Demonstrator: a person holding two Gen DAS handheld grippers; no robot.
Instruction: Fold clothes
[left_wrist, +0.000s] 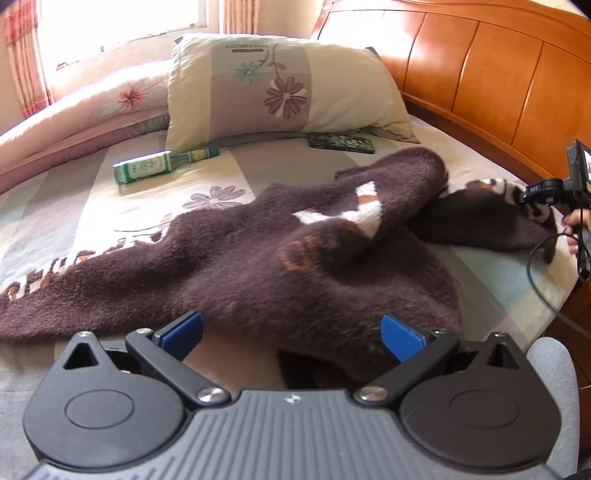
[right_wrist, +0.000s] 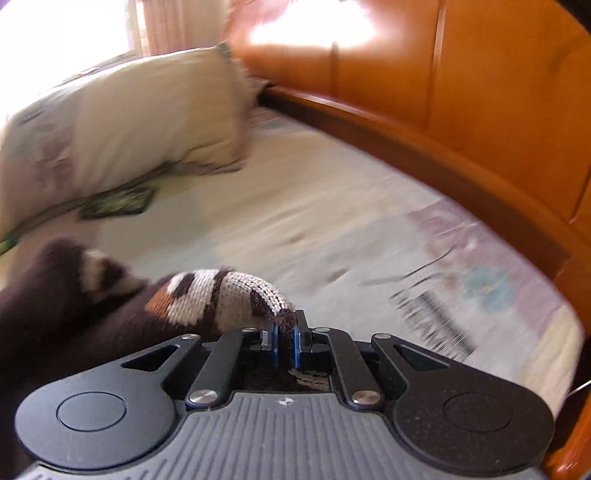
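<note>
A fuzzy dark-brown sweater (left_wrist: 258, 266) with white and orange patterning lies crumpled across the bed. My left gripper (left_wrist: 291, 334) hovers open over its near edge, blue pads wide apart, nothing pressed between them. In the right wrist view my right gripper (right_wrist: 284, 332) is shut on a patterned edge of the sweater (right_wrist: 221, 295), which stretches away to the left. The left wrist view shows the right gripper (left_wrist: 524, 195) at the far right, pinching that same patterned edge, with a hand (left_wrist: 574, 225) behind it.
A floral pillow (left_wrist: 280, 85) leans at the head of the bed, with a green bottle (left_wrist: 147, 168) and a dark flat case (left_wrist: 341, 143) lying in front of it. The wooden headboard (left_wrist: 498, 85) runs along the right. A folded quilt (left_wrist: 92, 107) sits at left.
</note>
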